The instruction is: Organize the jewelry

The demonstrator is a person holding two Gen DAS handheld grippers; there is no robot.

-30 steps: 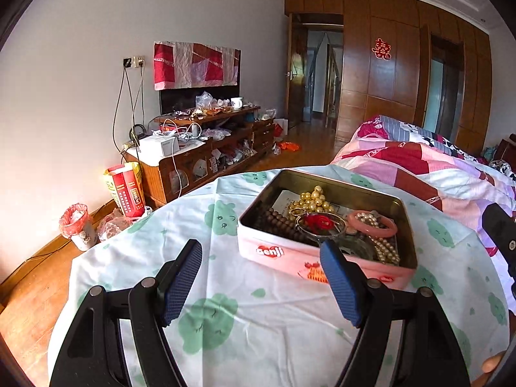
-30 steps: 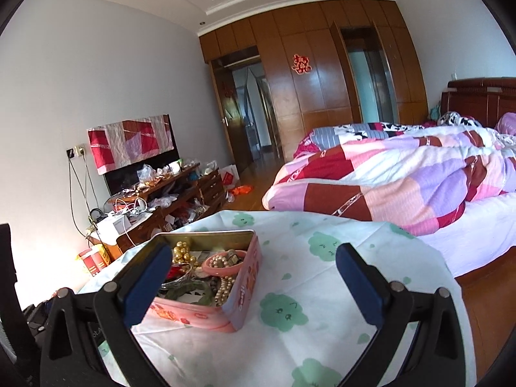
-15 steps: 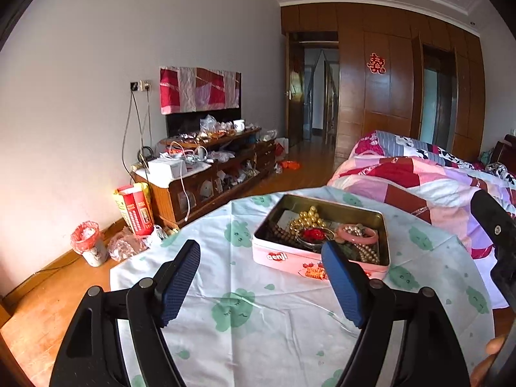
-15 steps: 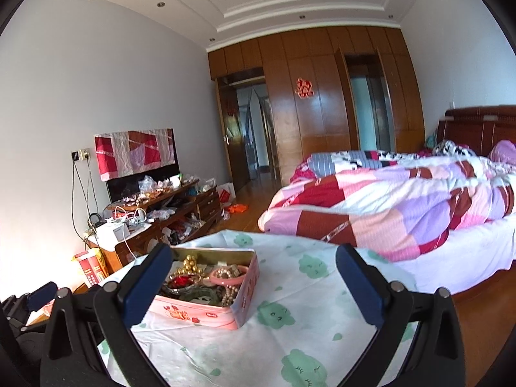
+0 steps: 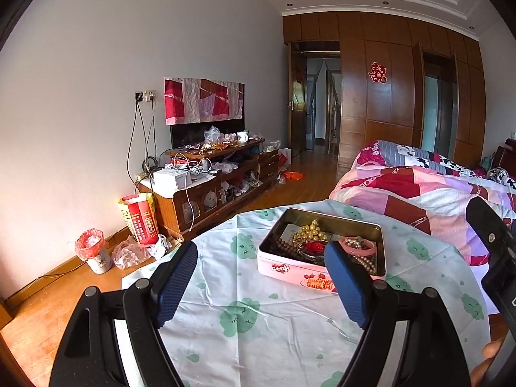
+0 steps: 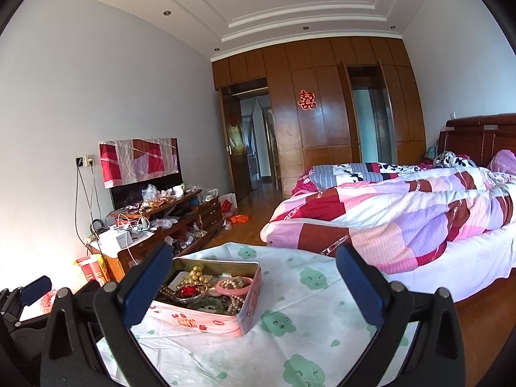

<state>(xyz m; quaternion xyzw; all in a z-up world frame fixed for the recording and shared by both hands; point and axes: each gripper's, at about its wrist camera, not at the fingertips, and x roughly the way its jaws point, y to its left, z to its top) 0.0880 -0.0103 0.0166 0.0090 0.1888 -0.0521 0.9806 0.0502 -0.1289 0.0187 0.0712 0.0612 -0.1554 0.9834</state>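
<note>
A pink tin (image 5: 283, 269) stands open on the round table's white cloth with green prints (image 5: 242, 322). It holds gold beads (image 5: 309, 230), a red rose piece (image 5: 314, 246), a pink bangle (image 5: 356, 248), brown beads (image 5: 283, 248) and pearls (image 5: 364, 261). My left gripper (image 5: 260, 251) hangs short of the tin, above the cloth. Its jaws are opening with nothing between them. In the right wrist view the tin (image 6: 248, 303) lies low and left. My right gripper (image 6: 254, 251) is open and empty, back from the tin.
A bed with a patchwork quilt (image 6: 403, 219) runs along the right, close to the table. A cluttered TV cabinet (image 5: 209, 187) stands by the left wall, with a red carton (image 5: 140, 222) and a small bin (image 5: 93, 251) on the wooden floor.
Both grippers have drawn back and risen from the tin, which now looks smaller and farther off. The jewelry in the tin has not moved.
</note>
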